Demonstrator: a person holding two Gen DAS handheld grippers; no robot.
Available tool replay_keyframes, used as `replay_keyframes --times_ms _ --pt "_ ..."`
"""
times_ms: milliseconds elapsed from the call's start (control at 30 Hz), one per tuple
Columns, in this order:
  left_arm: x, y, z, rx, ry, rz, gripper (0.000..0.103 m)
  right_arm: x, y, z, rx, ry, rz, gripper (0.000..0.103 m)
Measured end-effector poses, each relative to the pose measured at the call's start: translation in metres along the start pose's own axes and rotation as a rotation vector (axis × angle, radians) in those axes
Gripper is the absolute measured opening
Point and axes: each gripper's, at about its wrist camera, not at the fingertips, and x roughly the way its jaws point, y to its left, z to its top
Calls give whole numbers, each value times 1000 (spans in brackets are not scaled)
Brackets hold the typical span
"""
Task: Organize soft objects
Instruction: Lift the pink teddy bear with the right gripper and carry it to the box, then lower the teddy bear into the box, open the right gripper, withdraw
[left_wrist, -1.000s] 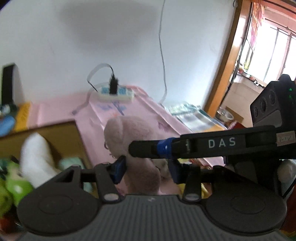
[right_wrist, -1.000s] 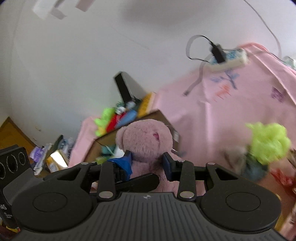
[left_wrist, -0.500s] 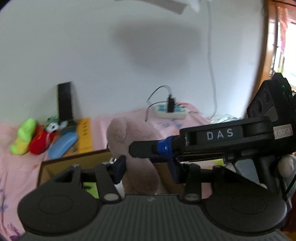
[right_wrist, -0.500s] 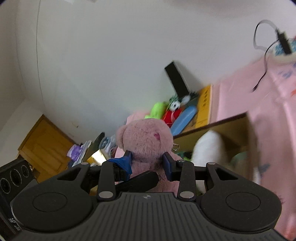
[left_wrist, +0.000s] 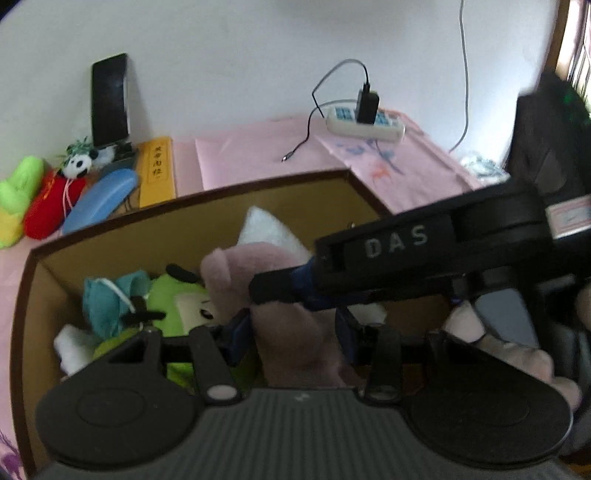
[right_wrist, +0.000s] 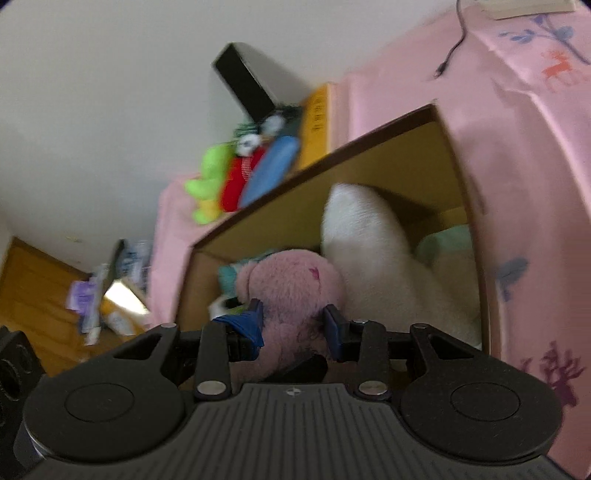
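The pink bear (right_wrist: 291, 284) hangs over the open box (left_wrist: 110, 229), pinched from two sides. The right hand-held gripper (right_wrist: 293, 330) is clamped on it just under the head, blue pads pressing into the plush at 9 and 3 o'clock. The left hand-held gripper (left_wrist: 291, 332) is closed on the bear's body lower down; in its view the right tool crosses in from 3 o'clock, above the pads.

Judging by the way the fur bulges around the pads, the bear is light, soft and easily squashed, not slippery and not fragile. A narrow part such as the neck or a limb gives the surest hold; the rounded head or belly would likely squeeze out of the jaws. It will sag and swing if held at one end only.

Inside the box, a white plush (right_wrist: 365, 236) fills the side toward 2 o'clock, and a green toy (left_wrist: 181, 306) and a teal one (left_wrist: 110, 299) lie toward 9 o'clock. The gap between them looks the likely spot to drop it.
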Motion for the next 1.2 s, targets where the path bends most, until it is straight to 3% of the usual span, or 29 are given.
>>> replay_keyframes --times_ms 167,300,400,500,800,1200 --pt "24 5 0 15 56 15 42 12 6 -2 -51 6 -103 17" --pt "29 10 -1 14 65 15 42 22 7 1 -24 10 -135 17" --pt "28 10 -1 12 57 8 45 21 3 5 4 12 -128 18" --pt "23 10 -3 6 49 -1 55 14 4 5 6 -7 -103 19" --pt "-12 -1 -10 21 -1 52 58 -23 9 -2 -36 -99 -82 21" --pt "-55 -43 -16 11 -52 80 58 -62 13 -26 -101 -147 -90 21"
